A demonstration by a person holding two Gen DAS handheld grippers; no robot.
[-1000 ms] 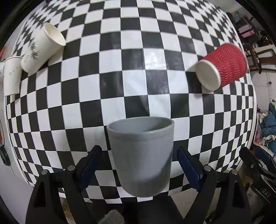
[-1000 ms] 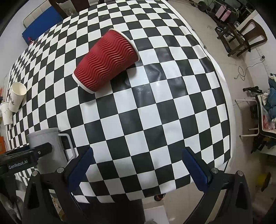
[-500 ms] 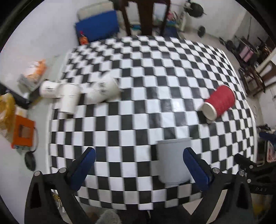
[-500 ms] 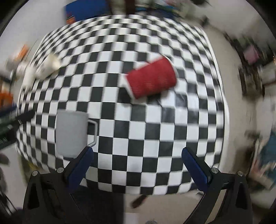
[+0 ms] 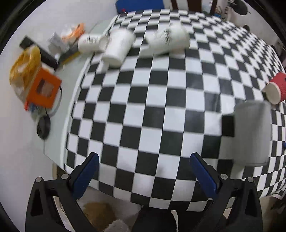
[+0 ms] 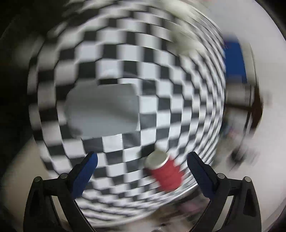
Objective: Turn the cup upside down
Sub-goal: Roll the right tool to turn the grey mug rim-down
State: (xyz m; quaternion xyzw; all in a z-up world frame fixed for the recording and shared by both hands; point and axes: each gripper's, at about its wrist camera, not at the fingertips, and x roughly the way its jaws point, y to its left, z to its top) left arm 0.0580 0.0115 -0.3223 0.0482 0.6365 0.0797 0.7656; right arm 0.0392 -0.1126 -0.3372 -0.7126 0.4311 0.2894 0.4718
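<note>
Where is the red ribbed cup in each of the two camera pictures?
Left wrist view: the red cup lies on its side at the far right edge, just above the grey mug.
Right wrist view: blurred, it lies low and right of centre, between the blue fingers.
Shared landmark: the checkered tablecloth, with the grey mug on it.

A black-and-white checkered tablecloth (image 5: 160,100) covers the table and fills most of the left wrist view. Pale floor (image 5: 23,135) runs from 7 to 11 o'clock. A blue panel (image 5: 139,4) sits at 12 o'clock, dark chair legs (image 5: 212,7) at 1 o'clock. The right wrist view is heavily motion-blurred.
</note>
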